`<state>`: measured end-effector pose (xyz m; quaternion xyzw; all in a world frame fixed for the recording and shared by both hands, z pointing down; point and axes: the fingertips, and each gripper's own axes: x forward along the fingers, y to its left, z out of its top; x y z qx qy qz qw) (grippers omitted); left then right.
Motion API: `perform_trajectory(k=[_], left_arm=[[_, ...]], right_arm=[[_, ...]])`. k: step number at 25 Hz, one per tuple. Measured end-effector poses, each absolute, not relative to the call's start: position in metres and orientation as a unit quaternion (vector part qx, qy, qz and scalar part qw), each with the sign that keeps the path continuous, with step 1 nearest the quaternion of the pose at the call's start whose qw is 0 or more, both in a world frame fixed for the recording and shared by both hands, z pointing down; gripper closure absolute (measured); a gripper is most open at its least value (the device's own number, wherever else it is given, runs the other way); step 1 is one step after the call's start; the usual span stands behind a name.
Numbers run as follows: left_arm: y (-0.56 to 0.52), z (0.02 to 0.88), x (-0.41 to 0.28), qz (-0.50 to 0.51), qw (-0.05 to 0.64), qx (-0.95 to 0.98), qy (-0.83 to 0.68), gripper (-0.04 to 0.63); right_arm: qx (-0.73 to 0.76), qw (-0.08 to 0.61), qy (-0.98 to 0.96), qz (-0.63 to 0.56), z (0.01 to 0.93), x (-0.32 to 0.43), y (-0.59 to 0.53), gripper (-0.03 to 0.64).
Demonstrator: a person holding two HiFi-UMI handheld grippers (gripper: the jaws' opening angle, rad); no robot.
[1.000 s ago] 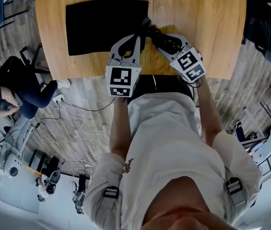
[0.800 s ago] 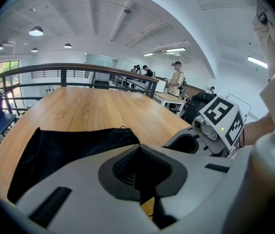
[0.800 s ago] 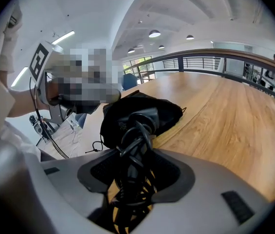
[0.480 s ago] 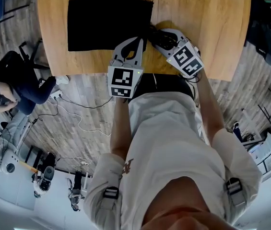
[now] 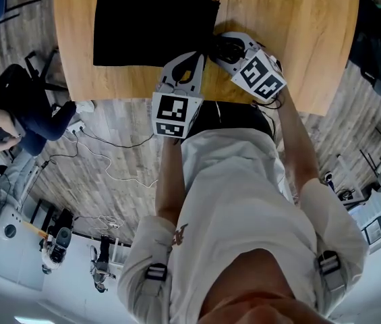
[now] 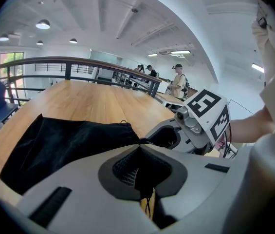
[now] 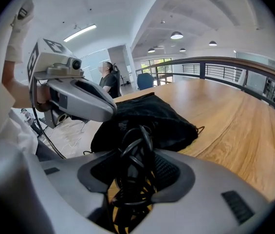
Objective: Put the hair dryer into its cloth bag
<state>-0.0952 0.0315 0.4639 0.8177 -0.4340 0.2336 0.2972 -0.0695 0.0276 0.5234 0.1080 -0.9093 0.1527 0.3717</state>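
My right gripper [image 5: 222, 46] now sits closer to the cloth bag's [image 5: 153, 25] drawstring corner than a second ago, bringing the coiled black cord [image 7: 135, 160] along, and its marker cube [image 5: 261, 74] has rolled slightly.

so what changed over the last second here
The right gripper edged up the head view toward the cloth bag and rolled a little, still clamped on the coiled black cord. The left gripper stayed put, still pinching the bag's edge. Nothing was taken hold of or let go, and the bag lies flat on the wooden table as before.
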Motion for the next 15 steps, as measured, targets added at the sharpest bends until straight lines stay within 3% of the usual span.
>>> perform_trajectory(k=[15], left_arm=[[0.034,0.458,-0.092,0.223,0.300,0.820,-0.434,0.578]], right_arm=[[0.064,0.356,-0.924,0.124,0.526,-0.098,0.024,0.403]])
